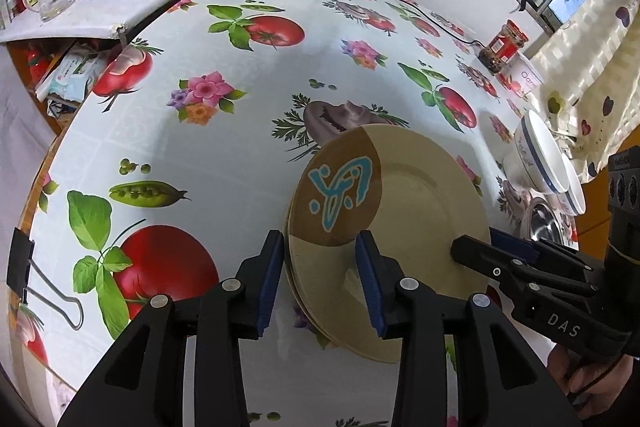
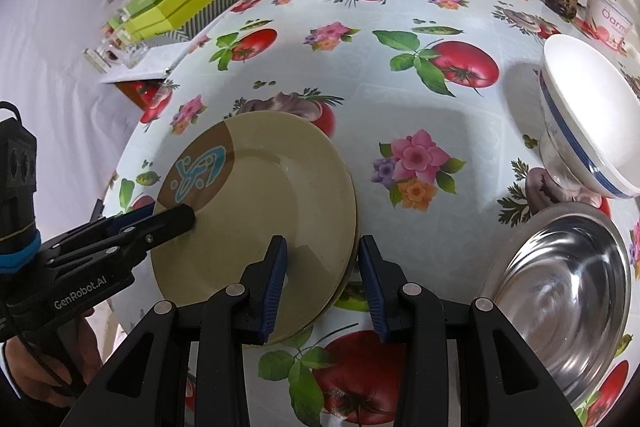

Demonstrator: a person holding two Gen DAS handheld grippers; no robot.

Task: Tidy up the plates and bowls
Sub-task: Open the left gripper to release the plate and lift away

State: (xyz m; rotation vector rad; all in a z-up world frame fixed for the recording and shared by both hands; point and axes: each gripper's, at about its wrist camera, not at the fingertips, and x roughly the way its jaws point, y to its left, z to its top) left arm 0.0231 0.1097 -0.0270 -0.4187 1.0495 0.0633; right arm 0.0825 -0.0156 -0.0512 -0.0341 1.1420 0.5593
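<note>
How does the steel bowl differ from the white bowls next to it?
The steel bowl is shiny bare metal; the white bowls are glazed with a blue rim band. The steel bowl is a single, wide and shallow piece; the white bowls are nested and stand taller on a foot. Both sit empty on the tablecloth, right of the beige plates.

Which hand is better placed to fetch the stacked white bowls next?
Right, probably. The right gripper straddles the plate stack's rim on the side facing the stacked white bowls; the left gripper is at the opposite rim, farther from them.
</note>
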